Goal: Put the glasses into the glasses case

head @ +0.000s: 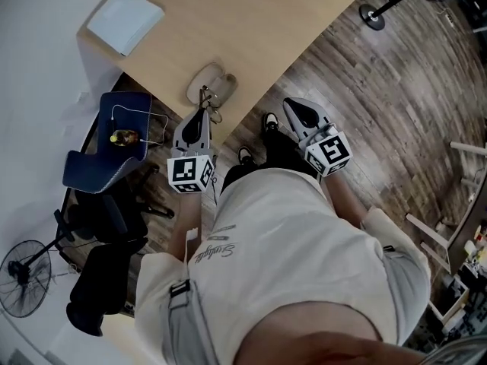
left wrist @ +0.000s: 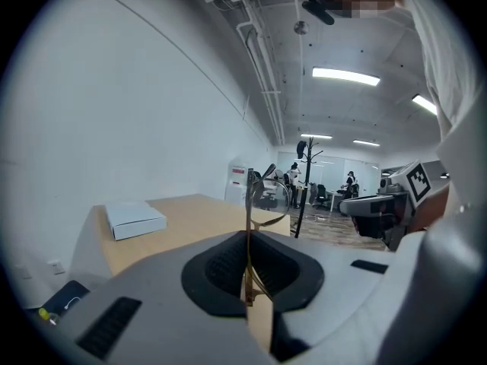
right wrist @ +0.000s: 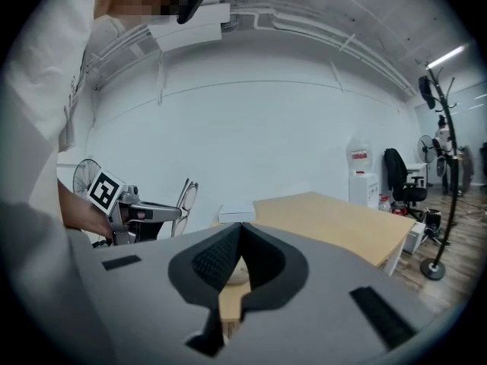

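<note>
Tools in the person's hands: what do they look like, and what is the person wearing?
The left tool and right tool are both light grey, with black ribbed pads inside. Each has a white cube printed with black square markers. The person wears a loose cream shirt with script writing.

Person wears a cream short-sleeved shirt [head: 289, 234] with dark script lettering [head: 214, 249] on its left side, black trousers [head: 280, 152] and black-and-white shoes [head: 270, 121]. A pale grey strap [head: 176, 310] with a black buckle [head: 179, 288] lies over the left flank. The left gripper [head: 203, 111] and right gripper [head: 294, 106] have pale grey shells, black ribbed pads [left wrist: 221, 268] and black slots on the housing. Each carries a white cube [head: 190, 172] printed with black square markers.
</note>
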